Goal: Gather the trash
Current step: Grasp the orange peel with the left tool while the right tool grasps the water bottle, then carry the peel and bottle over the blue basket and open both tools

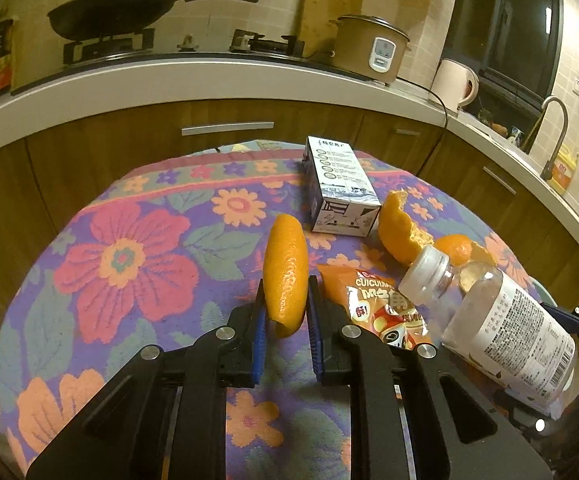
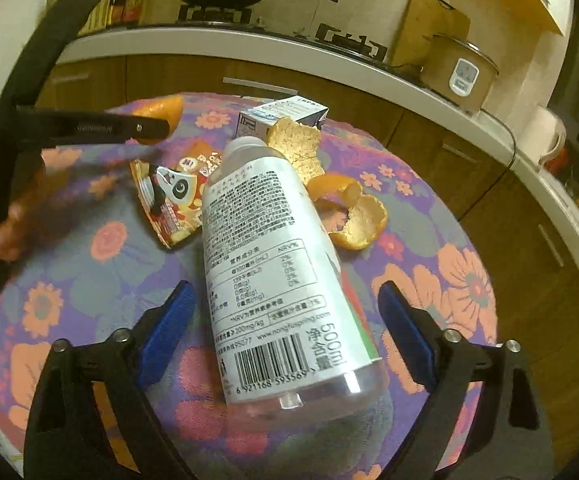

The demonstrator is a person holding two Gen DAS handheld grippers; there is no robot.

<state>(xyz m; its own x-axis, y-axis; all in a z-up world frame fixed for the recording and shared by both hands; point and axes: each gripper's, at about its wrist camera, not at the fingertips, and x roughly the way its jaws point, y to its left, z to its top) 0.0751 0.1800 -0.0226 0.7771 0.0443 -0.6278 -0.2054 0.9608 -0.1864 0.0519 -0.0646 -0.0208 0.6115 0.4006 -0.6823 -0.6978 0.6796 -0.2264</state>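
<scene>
Orange peel (image 1: 285, 276) is sitting clenched upright between the left gripper's (image 1: 286, 312) jaws. Released and spread wide, the right gripper's (image 2: 285, 320) jaws are flanking a plastic bottle (image 2: 277, 272) lying on the floral desk (image 2: 449, 280). Beyond them: snack wrapper (image 2: 169, 208), 2 loose peels (image 2: 353, 216), carton (image 2: 285, 118).
</scene>
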